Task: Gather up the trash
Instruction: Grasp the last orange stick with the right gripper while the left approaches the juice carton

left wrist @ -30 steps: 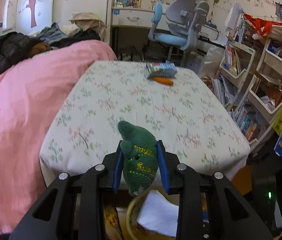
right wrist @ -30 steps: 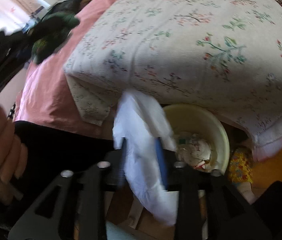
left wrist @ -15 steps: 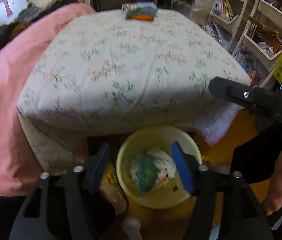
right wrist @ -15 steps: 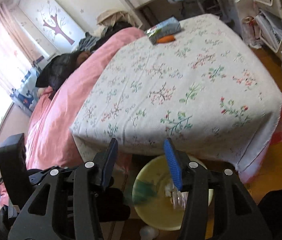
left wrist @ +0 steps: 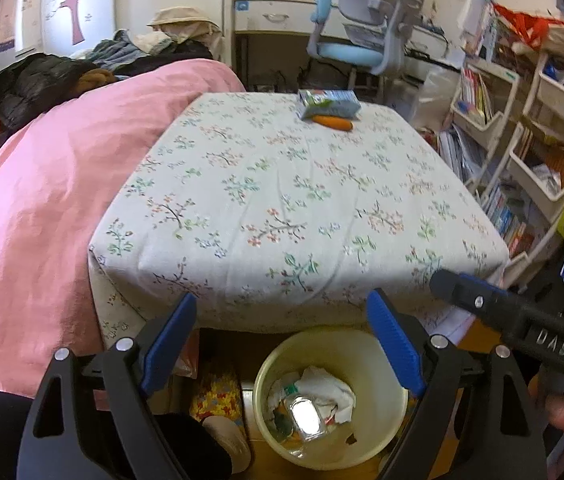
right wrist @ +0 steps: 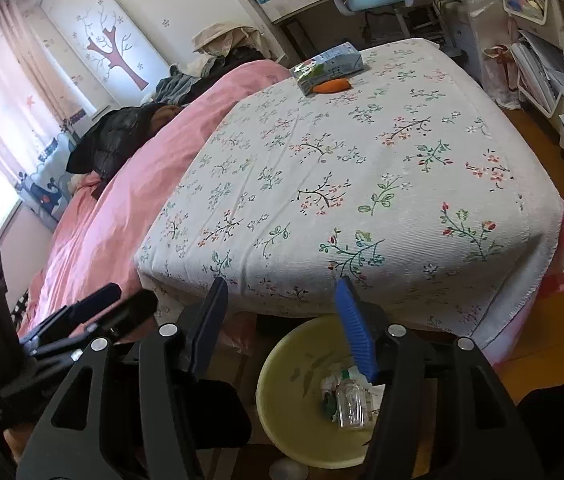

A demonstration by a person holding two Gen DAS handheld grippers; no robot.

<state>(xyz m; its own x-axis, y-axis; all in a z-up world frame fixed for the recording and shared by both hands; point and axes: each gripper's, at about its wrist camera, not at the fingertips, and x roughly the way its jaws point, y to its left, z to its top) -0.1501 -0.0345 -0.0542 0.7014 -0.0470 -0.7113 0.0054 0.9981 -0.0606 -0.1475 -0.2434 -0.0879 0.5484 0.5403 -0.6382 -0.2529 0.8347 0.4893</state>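
Both tongs hang over the yellow bin [left wrist: 330, 396] at the foot of the bed [left wrist: 306, 208]. Left tongs [left wrist: 282, 344]: spread wide and opening further, nothing between the blue pads. Right tongs [right wrist: 286, 320]: about half spread, also opening, nothing between them.

Bin contents visible: crumpled white tissue [left wrist: 328, 390], a clear plastic bottle [right wrist: 349, 402], a scrap of something green. The bin stands on the floor just under the edge of the flowered bedcover.

Remaining on the bed, at the far end: a blue-green carton [left wrist: 328, 103] with an orange carrot-like piece [left wrist: 332, 122] touching its near side. Well apart from both tongs.

Judged step: drop is done; next is the reach to the far end of the bed.

Risks:
- The two tongs are close together over the bin; the right one's tip crosses the left wrist view. Moving both at once may knock them together.
- A low pass forward may catch the bedcover edge and drag it.
- The orange piece is round and lies against the carton; a grab at either may roll or push the other away, possibly off the far edge.
- The carton looks wide; half-spread tongs may not straddle it.
- Cannot tell whether either is truly trash.
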